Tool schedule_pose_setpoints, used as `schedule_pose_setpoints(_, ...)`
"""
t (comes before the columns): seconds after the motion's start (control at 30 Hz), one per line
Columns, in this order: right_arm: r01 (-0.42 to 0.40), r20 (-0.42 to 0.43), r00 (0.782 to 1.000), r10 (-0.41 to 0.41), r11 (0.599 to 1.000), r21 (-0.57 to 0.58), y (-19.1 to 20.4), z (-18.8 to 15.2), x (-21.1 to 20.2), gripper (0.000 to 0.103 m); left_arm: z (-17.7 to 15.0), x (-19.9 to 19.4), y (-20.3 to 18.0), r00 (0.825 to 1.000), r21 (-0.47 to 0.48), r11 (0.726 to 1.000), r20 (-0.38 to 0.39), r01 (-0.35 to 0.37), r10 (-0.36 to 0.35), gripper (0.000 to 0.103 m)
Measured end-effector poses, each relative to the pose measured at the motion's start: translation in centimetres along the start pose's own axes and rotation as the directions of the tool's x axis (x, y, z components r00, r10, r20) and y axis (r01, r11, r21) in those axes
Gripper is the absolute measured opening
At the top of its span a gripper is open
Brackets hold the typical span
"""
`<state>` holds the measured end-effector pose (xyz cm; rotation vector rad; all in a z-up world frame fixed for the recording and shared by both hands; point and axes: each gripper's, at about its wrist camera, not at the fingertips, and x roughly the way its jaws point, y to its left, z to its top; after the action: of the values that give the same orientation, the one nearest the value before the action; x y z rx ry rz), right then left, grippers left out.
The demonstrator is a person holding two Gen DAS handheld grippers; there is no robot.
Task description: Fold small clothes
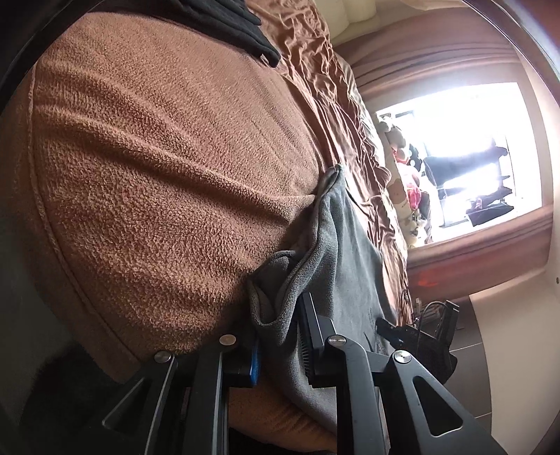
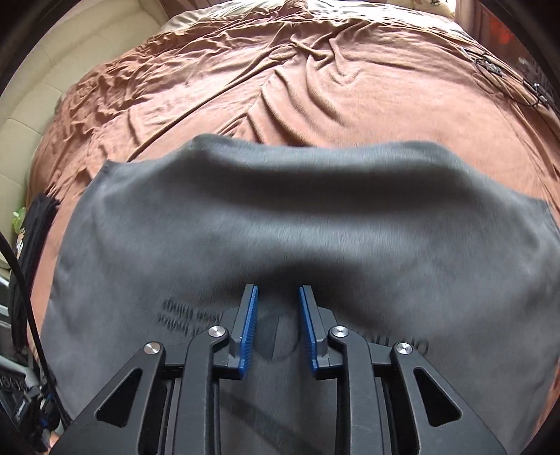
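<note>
A dark grey T-shirt (image 2: pixel 280 224) with faint printed text lies spread on the brown bed cover (image 2: pixel 315 87), its far edge humped and blurred. My right gripper (image 2: pixel 278 301) hovers just above its middle, jaws open, nothing between the blue pads (image 2: pixel 250 325). In the left wrist view the same grey shirt (image 1: pixel 336 252) runs away along the bed, and my left gripper (image 1: pixel 280 315) is shut on a bunched fold of its near edge. A brown fleece blanket (image 1: pixel 157 157) lies beside it.
Folded black clothes (image 1: pixel 231 24) sit at the far end of the fleece blanket. Another black pile (image 2: pixel 35 224) lies at the bed's left edge. Cables (image 2: pixel 504 73) rest on the far right of the bed. A bright window (image 1: pixel 465 154) and a cream padded headboard (image 2: pixel 52 70) border the bed.
</note>
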<state>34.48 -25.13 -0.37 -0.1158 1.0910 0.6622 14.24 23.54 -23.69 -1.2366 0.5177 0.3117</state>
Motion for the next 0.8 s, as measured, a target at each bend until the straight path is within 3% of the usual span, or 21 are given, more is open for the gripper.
schedule_pose_setpoints(0.2,0.054,0.003,0.999,-0.054,0.998,-0.008,0.4,2.4,2.2,0.008,0.3,0.0,-0.1,1.000,-0.041,0.999,-0.023,-0.008,0.007,0.018)
schedule_pose_setpoints(0.8,0.106,0.043,0.994,-0.105,0.994,-0.030,0.9,7.3,6.0,0.006,-0.2,0.2,0.7,1.000,-0.093,0.996,-0.021,0.004,-0.006,0.018)
